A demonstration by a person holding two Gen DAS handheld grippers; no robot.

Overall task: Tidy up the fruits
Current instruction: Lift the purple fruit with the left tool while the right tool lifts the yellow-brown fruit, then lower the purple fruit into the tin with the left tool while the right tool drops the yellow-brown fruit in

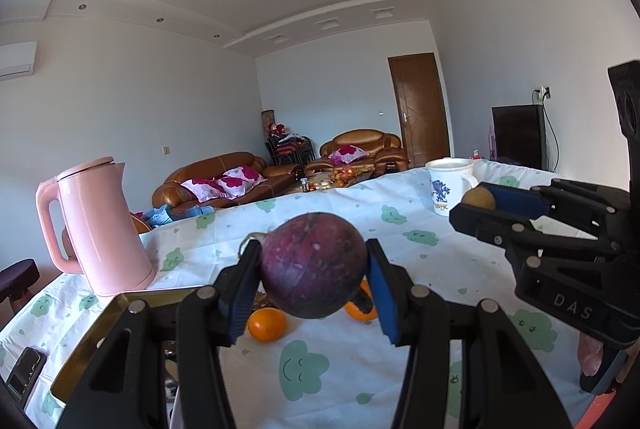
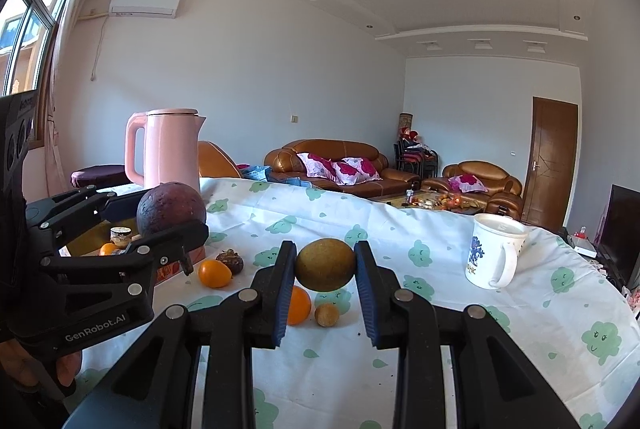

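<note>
My left gripper (image 1: 314,269) is shut on a large dark purple round fruit (image 1: 314,265) and holds it above the table; it also shows in the right wrist view (image 2: 171,209). My right gripper (image 2: 325,265) is shut on a brownish-yellow round fruit (image 2: 325,264), also seen in the left wrist view (image 1: 479,198). On the cloth lie two oranges (image 2: 215,273) (image 2: 299,305), a small brown fruit (image 2: 327,315) and a dark wrinkled fruit (image 2: 231,260). A gold-rimmed tin box (image 1: 92,341) lies at the left, beneath the left gripper.
A pink kettle (image 2: 168,149) stands at the table's far left. A white mug (image 2: 494,255) stands at the right. The table wears a white cloth with green clouds (image 2: 440,309). A dark phone (image 1: 26,375) lies near the left edge. Sofas stand behind.
</note>
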